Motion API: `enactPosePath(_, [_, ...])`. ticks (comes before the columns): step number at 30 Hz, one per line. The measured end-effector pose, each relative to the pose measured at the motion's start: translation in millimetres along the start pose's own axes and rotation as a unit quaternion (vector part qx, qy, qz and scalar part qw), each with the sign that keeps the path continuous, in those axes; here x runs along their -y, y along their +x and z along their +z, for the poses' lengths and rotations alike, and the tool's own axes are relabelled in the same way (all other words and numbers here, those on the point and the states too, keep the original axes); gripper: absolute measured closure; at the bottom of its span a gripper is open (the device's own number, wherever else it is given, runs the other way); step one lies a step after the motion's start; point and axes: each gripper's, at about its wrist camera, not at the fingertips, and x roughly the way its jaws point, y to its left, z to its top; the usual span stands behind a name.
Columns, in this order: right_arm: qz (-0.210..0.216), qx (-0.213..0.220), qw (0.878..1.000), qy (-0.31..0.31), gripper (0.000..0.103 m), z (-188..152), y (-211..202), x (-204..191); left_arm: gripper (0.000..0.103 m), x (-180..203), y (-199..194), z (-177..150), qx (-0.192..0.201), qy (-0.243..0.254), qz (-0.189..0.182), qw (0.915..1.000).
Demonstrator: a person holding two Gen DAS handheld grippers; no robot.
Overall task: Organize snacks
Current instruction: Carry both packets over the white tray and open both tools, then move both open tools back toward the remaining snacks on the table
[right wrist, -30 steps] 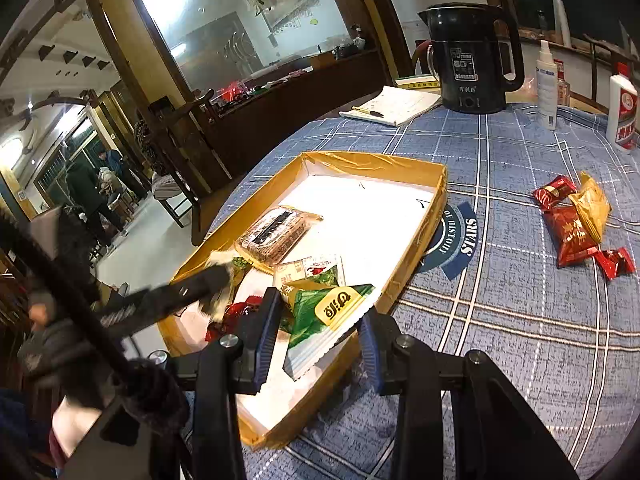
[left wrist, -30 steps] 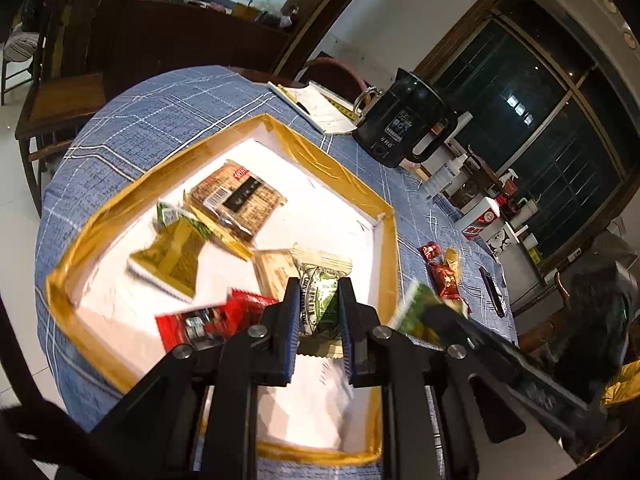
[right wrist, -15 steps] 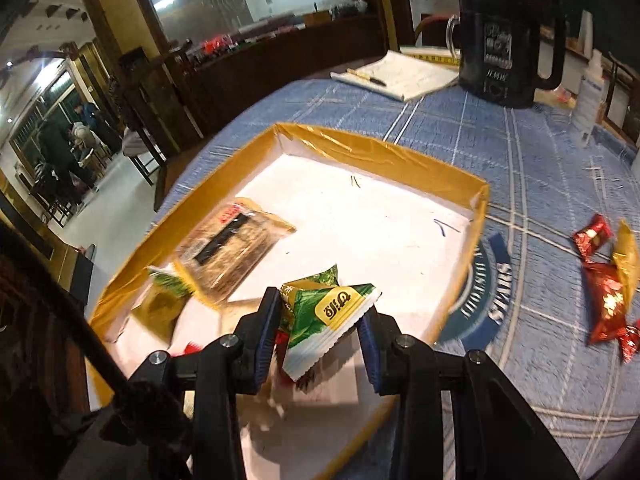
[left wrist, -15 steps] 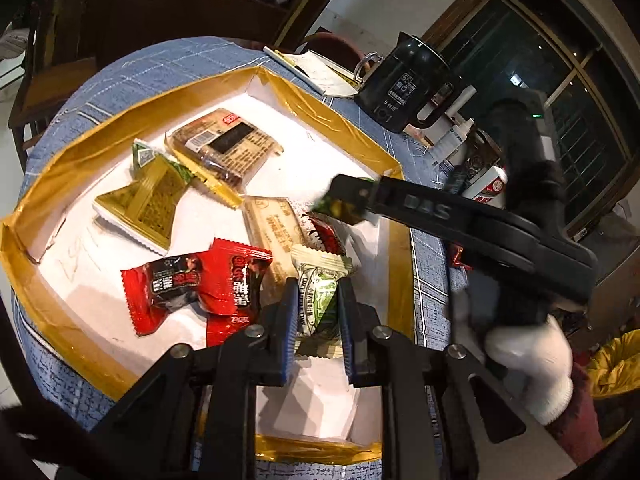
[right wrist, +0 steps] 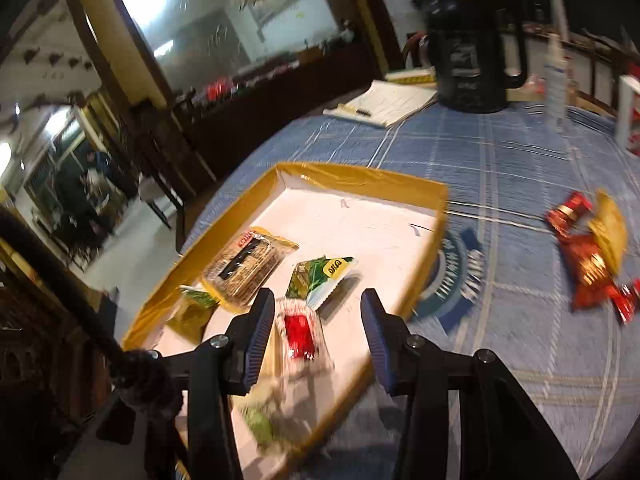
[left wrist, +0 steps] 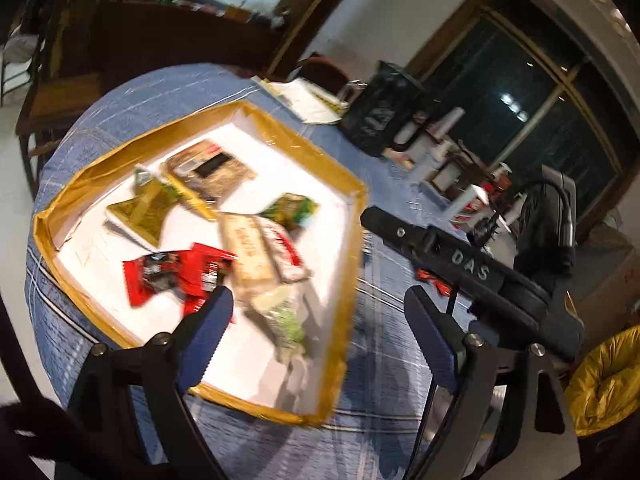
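Note:
A shallow tray with a gold rim (left wrist: pixel 352 248) (right wrist: pixel 360 178) lies on the blue checked tablecloth and holds several snack packets. My left gripper (left wrist: pixel 316 332) is open and empty above the tray's near right part, over a pale green packet (left wrist: pixel 280 316). My right gripper (right wrist: pixel 316 336) is open and empty above the tray's near edge. A green and yellow packet (right wrist: pixel 320 276) (left wrist: pixel 290 208) lies loose in the tray just beyond it. Red and gold packets (right wrist: pixel 592 252) lie on the cloth to the right of the tray. The right gripper's body (left wrist: pixel 460 264) shows in the left wrist view.
A black kettle (right wrist: pixel 472 52) (left wrist: pixel 384 116) stands at the far side of the table beside an open notebook (right wrist: pixel 384 104). Bottles and a carton (right wrist: pixel 558 76) stand at the far right. Wooden chairs stand beyond the table's left edge.
Both grippers have opened. The left let go of the pale green packet and the right let go of the green and yellow packet; both packets now lie in the tray. Both views have pulled back.

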Motion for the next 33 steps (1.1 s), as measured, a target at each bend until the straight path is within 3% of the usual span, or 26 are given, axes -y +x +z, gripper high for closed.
enactPosePath(3, [-0.003, 0.025, 0.999, 0.02, 0.056, -13, -29, 11, 0.016, 23, -7, -12, 0.0, 0.036, 0.01, 0.9993])
enactPosePath(8, [-0.016, 0.054, 0.996, 0.062, 0.055, -42, -67, 38, 0.016, 58, -13, -26, 0.025, 0.104, 0.116, 0.9875])
enactPosePath(11, [-0.04, 0.071, 0.994, 0.075, 0.054, -60, -87, 51, 0.016, 68, -14, -32, 0.035, 0.125, 0.155, 0.9793])
enactPosePath(18, [-0.074, 0.104, 0.988, 0.091, 0.053, -78, -120, 69, 0.016, 89, -21, -44, 0.055, 0.16, 0.174, 0.9702])
enactPosePath(33, [-0.071, 0.118, 0.985, 0.102, 0.051, -89, -136, 78, 0.016, 108, -19, -53, 0.063, 0.185, 0.187, 0.9629])
